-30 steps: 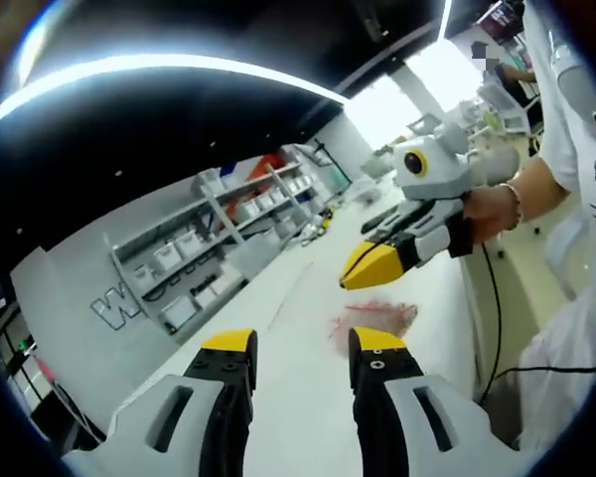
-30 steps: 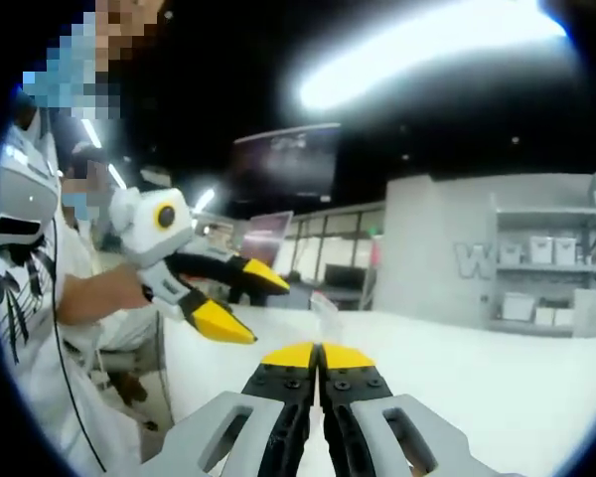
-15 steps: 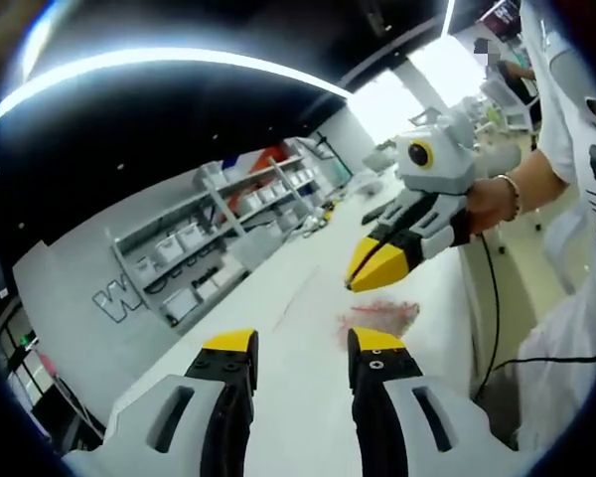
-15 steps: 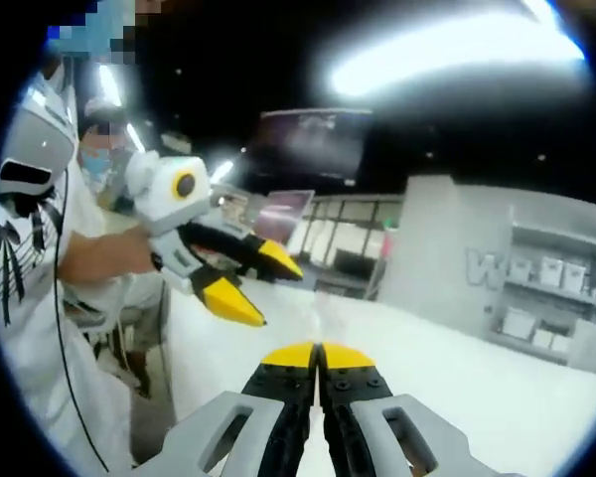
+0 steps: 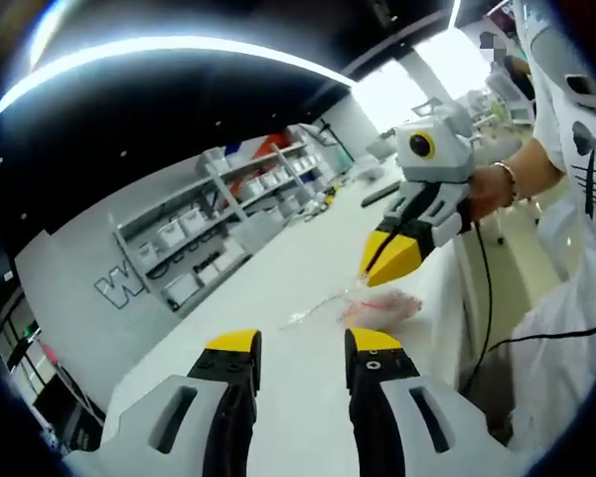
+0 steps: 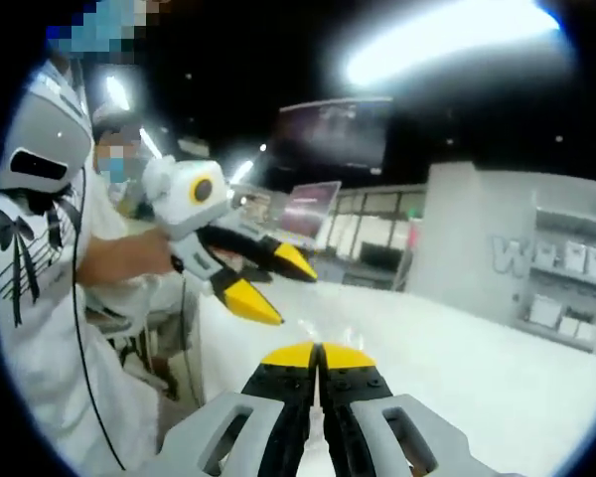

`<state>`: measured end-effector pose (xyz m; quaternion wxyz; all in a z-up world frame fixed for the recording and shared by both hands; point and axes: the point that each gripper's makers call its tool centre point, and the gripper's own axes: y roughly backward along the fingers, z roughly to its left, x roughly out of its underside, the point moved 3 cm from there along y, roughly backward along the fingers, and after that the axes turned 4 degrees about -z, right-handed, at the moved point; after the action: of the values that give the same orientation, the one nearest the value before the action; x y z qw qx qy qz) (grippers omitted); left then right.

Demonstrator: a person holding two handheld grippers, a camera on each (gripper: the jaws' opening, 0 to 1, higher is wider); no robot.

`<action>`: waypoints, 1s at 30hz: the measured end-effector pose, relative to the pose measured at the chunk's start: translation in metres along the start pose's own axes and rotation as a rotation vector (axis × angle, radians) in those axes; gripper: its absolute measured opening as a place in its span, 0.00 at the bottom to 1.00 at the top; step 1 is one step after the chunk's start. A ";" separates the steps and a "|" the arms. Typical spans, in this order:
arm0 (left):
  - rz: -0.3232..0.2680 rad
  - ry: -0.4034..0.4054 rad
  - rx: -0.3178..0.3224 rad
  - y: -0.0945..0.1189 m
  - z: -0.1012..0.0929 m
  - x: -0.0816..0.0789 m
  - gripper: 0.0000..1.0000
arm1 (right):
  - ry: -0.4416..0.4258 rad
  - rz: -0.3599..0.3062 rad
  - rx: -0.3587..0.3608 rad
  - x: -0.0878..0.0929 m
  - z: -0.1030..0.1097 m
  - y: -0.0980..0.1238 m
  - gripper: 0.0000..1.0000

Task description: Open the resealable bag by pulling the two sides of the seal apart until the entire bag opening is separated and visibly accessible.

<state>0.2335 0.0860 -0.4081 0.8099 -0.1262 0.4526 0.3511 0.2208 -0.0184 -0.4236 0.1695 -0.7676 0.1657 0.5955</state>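
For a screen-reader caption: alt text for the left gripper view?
The left tool hangs open above a white table, where a clear bag with reddish contents lies. The right tool, jaws together, points down just over the bag.

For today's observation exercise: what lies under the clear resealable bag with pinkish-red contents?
The clear bag with pinkish-red contents lies flat on the long white table. Whatever sits directly beneath it is covered.

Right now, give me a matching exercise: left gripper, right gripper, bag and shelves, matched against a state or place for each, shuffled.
Things:
1. left gripper
2. right gripper
3. bag
4. shelves

States or places:
A. lying on the white table
B. jaws apart
C. against the far wall
D. jaws together

Pairs: 1-B, 2-D, 3-A, 4-C
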 end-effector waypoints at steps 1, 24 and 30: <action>0.002 -0.002 0.004 0.000 -0.001 0.001 0.31 | -0.008 -0.003 0.002 0.000 0.000 0.000 0.00; -0.016 -0.243 0.004 -0.021 -0.005 -0.008 0.19 | -0.075 -0.032 0.017 -0.003 -0.008 0.005 0.00; -0.015 -0.345 0.011 -0.025 -0.010 -0.010 0.15 | -0.083 -0.038 0.021 -0.003 -0.009 0.005 0.00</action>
<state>0.2408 0.0580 -0.4086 0.8788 -0.0630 0.3081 0.3590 0.2257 -0.0271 -0.4192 0.1954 -0.7435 0.1502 0.6217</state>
